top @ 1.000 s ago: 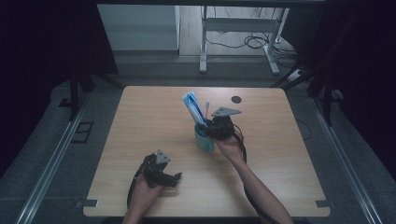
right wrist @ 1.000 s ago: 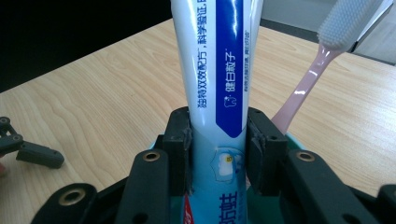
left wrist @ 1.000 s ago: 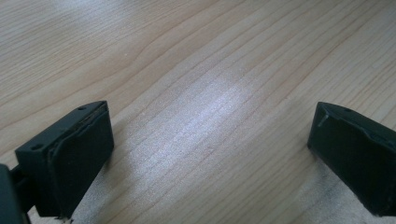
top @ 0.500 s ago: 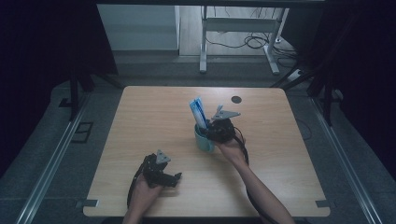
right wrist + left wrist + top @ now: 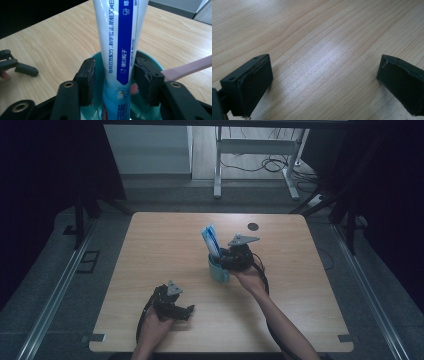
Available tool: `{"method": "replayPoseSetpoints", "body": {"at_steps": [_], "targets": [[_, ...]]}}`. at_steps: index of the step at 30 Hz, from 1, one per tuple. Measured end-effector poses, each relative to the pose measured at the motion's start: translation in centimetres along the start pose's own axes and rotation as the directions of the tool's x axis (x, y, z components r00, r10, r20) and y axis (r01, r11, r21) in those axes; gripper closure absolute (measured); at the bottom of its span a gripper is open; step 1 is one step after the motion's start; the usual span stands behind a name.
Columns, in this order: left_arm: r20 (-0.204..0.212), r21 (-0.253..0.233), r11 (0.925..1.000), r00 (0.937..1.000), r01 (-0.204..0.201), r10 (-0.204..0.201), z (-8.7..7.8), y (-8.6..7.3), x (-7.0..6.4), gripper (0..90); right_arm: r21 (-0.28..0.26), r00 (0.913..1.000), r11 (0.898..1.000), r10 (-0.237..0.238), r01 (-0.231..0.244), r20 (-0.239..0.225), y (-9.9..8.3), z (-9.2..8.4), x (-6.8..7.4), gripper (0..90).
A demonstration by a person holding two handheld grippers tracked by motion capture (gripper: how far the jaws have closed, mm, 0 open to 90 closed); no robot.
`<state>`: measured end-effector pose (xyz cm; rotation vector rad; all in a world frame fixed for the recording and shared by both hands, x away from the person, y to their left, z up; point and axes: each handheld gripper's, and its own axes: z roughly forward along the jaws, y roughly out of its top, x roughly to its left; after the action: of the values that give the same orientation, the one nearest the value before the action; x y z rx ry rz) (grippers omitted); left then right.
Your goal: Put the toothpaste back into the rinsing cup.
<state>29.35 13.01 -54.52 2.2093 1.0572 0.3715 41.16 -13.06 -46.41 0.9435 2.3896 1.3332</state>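
Note:
A white and blue toothpaste tube [image 5: 211,239] stands nearly upright in a teal cup [image 5: 218,270] at the middle of the wooden table [image 5: 150,245]. My right gripper [image 5: 226,260] is at the cup's right side. In the right gripper view its jaws have just been opening and stand open on either side of the tube [image 5: 117,50], above the cup's rim [image 5: 98,57], with a narrow gap at the left pad. A pink toothbrush [image 5: 187,67] leans out of the cup. My left gripper [image 5: 187,310] rests open near the front edge, with bare wood between its fingers [image 5: 249,85].
A small black disc [image 5: 253,226] lies on the table behind the cup. A white desk frame [image 5: 250,150] and cables lie on the floor beyond the far edge. Dark surroundings flank both sides.
The tube has swung from a leftward lean to nearly upright and sits a little lower in the cup. The right gripper barely shifted. The left gripper stayed put.

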Motion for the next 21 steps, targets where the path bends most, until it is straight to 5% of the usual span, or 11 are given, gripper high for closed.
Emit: {"method": "replayPoseSetpoints", "body": {"at_steps": [21], "targets": [[0.001,0.002,1.0,1.0,0.0,0.0,0.0,0.0,0.0,0.4,0.008,0.999,1.0,-0.014,0.014,-0.042,0.1,-2.1,0.2,21.9]]}}
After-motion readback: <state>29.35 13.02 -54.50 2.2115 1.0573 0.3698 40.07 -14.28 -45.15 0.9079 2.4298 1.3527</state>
